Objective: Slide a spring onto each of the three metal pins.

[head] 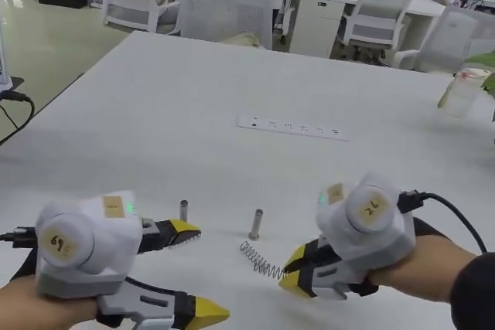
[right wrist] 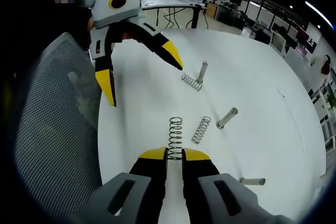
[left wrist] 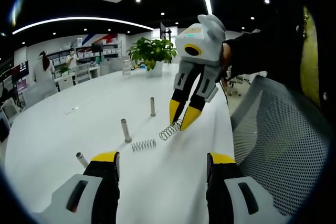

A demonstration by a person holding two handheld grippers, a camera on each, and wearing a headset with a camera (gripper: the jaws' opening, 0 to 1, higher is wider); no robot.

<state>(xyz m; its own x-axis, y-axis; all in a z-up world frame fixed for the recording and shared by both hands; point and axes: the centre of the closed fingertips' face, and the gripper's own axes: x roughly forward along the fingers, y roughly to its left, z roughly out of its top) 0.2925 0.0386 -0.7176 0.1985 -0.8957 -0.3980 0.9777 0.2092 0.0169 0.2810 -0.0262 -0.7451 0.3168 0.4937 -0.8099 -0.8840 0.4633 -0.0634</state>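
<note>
Two upright metal pins (head: 183, 210) (head: 255, 224) stand on the white table (head: 232, 83) between my grippers. My right gripper (head: 292, 268) (right wrist: 175, 156) is shut on one end of a spring (head: 259, 260) (right wrist: 175, 131), whose free end points toward the pins. A second spring (right wrist: 200, 129) (left wrist: 143, 145) lies loose on the table beside a pin (right wrist: 227, 118). A third spring (right wrist: 191, 81) lies against another pin (right wrist: 202, 71). My left gripper (head: 197, 272) (left wrist: 163, 158) stands open at the near left with nothing between its jaws. The left gripper view has three pins (left wrist: 153, 106) (left wrist: 126, 129) (left wrist: 81, 159).
A white power strip (head: 292, 127) lies mid-table beyond the pins. A plastic cup (head: 462, 90) stands at the far right edge beside a plant. Office chairs (head: 224, 17) line the table's far side. A mesh chair back (left wrist: 278, 135) is close behind the grippers.
</note>
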